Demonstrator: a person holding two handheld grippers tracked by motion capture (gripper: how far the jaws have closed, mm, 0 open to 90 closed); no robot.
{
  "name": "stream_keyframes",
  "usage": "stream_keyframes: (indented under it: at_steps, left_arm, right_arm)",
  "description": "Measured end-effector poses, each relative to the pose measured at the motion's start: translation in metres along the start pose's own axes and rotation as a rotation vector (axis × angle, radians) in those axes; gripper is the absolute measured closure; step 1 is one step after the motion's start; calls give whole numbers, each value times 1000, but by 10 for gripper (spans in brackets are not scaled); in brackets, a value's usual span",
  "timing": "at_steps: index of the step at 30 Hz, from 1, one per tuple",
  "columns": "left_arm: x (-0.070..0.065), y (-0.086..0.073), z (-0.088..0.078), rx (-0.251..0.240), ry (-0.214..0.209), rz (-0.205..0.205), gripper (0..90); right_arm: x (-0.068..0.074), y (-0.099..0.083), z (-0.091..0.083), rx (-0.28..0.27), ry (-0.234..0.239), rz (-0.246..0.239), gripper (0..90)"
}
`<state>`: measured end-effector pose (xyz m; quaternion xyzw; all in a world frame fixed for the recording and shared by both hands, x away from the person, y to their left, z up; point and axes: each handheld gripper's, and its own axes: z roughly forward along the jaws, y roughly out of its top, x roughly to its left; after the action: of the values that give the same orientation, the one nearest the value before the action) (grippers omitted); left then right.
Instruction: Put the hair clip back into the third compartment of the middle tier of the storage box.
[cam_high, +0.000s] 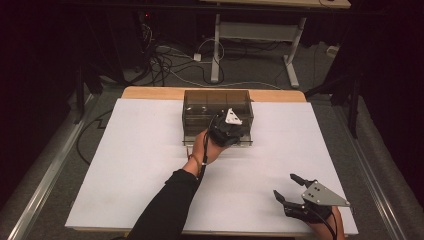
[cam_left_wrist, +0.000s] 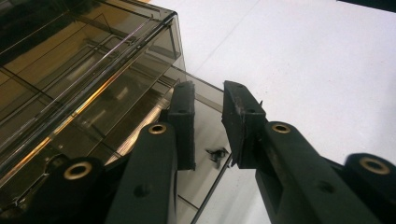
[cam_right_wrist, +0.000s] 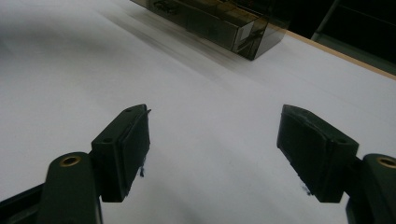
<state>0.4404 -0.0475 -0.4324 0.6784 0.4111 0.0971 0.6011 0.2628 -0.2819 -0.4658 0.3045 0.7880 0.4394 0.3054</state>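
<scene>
A smoky see-through plastic drawer box (cam_high: 210, 102) stands at the far middle of the white table (cam_high: 135, 165). Its lowest drawer (cam_left_wrist: 208, 130) sticks out a little toward me. My left gripper (cam_high: 227, 134) hangs over that drawer's front. In the left gripper view the left gripper (cam_left_wrist: 208, 91) has its jaws a narrow gap apart, the pads pressing on nothing, with the drawer's clear panel showing below them. A tiny dark speck (cam_left_wrist: 215, 154) lies on that panel. My right gripper (cam_high: 284, 185) rests near the table's front right, wide open over bare white surface (cam_right_wrist: 215, 121). The box (cam_right_wrist: 219, 23) shows far off.
A wooden strip (cam_high: 150, 93) edges the table's far side. Beyond it on the floor lie tangled cables (cam_high: 165, 62) and the legs of another desk (cam_high: 216, 45). Dark curtains close in left and right.
</scene>
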Motion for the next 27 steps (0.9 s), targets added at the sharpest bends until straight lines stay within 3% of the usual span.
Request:
stream_keyframes:
  at_steps: [16,27]
  left_arm:
    - [-1,7,-10,-22,-11,4,720]
    - [-4,10,-20,-39,-17,39,690]
  right_arm:
    - [0,0,-1,-2,-2,3,255]
    - [1,0,-1,-3,0,4,255]
